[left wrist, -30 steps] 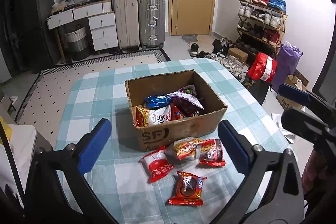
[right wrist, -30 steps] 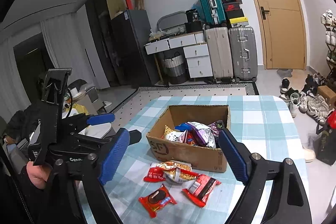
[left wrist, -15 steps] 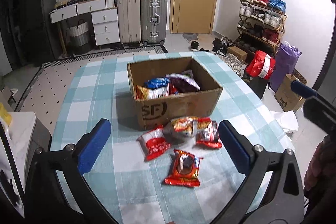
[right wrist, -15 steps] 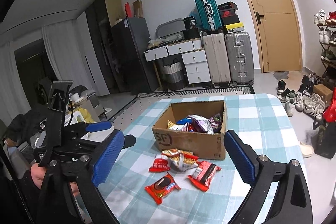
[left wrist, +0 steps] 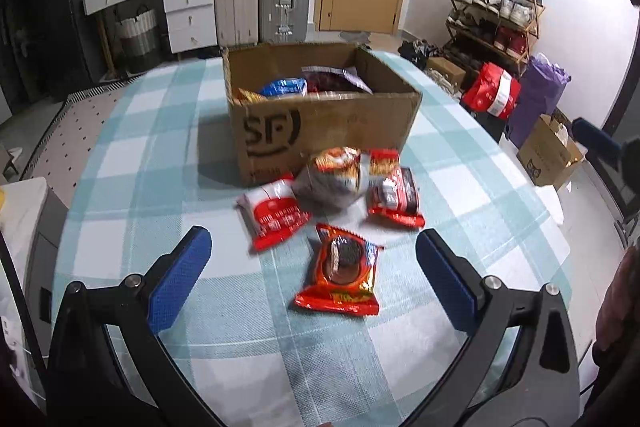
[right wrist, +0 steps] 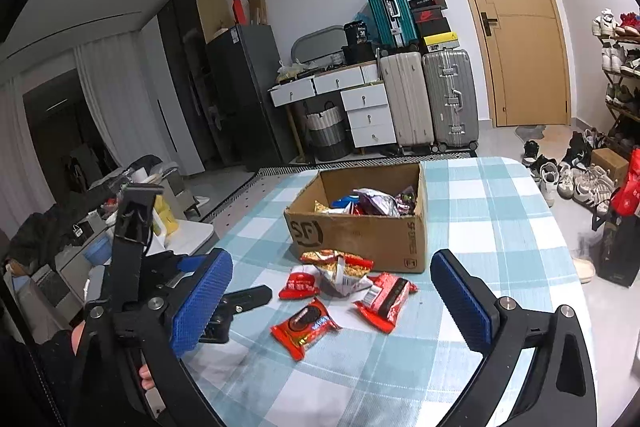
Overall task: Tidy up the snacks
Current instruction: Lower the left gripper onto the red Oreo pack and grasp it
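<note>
Box [left wrist: 320,123] partly filled; four packets [left wrist: 340,267] remain on table ahead of both jaws. Left released; right opening, empty.

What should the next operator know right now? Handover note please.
Left gripper: open, empty, aimed down at the cookie pack.
Right gripper: jaws opening, nothing between them.
Box on the table already holds several snacks.
Left: four packs lie in front of the box: cookie pack, white-red pack, crumpled noodle bag, dark-red pack.
Likely next: grab the cookie pack, nearest the left gripper.
</note>
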`<state>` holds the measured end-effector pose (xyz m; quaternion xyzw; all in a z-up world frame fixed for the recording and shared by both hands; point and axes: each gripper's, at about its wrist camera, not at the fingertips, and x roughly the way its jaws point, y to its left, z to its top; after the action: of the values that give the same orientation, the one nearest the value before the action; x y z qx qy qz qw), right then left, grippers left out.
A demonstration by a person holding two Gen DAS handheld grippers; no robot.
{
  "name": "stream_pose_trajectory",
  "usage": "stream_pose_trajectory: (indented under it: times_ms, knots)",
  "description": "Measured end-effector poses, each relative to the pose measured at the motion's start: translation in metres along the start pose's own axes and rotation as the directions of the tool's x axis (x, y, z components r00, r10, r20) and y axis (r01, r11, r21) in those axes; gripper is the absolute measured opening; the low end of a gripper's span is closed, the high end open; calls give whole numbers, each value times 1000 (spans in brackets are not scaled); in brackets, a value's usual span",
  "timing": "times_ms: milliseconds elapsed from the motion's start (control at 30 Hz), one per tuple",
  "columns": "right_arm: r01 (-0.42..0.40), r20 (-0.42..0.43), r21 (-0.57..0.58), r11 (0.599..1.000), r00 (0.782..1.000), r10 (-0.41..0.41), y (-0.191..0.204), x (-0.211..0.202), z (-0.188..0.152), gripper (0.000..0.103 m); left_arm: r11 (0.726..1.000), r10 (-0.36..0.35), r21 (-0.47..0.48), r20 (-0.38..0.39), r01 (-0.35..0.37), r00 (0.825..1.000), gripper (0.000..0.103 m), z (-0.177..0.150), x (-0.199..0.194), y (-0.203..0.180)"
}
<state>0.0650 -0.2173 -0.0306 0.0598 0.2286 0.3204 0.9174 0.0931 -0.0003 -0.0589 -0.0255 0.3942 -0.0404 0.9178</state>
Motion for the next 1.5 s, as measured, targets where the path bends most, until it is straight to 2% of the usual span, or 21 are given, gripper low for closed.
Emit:
stream_pose_trajectory:
  times_ms: [433,900,967,1067,1100,1133,1167,1267,1500]
  knots:
    - [-2,-54,42,999,999,5,-20,23,-25,102,999,-18,32,-109,21,994,102,-27,67,-10]
    - [8,-94,85,996,996,0,-41,41,-38,102,998,-16,51,-148,24,989,101,-27,111,-11]
    - [7,-95,88,996,995,2,-43,42,-39,102,998,-24,54,-150,33,988,95,-26,116,-12]
    - [9,-100,90,996,995,0,-45,45,-41,102,997,-36,62,-161,47,986,79,-26,122,-12]
    - [10,-102,91,996,995,-1,-45,44,-41,102,996,-47,63,-164,58,985,67,-27,123,-12]
    - [11,-103,94,996,995,-1,-46,45,-41,102,995,-65,60,-168,76,984,49,-28,124,-12]
    - [11,-103,95,995,995,-1,-46,45,-42,102,993,-90,53,-181,101,979,46,-29,125,-13]
    - [12,-103,98,995,995,-2,-47,45,-43,102,990,-132,35,-182,140,974,45,-29,127,-11]
    - [11,-107,99,995,994,-1,-44,44,-44,102,990,-130,34,-179,138,975,45,-30,123,-11]
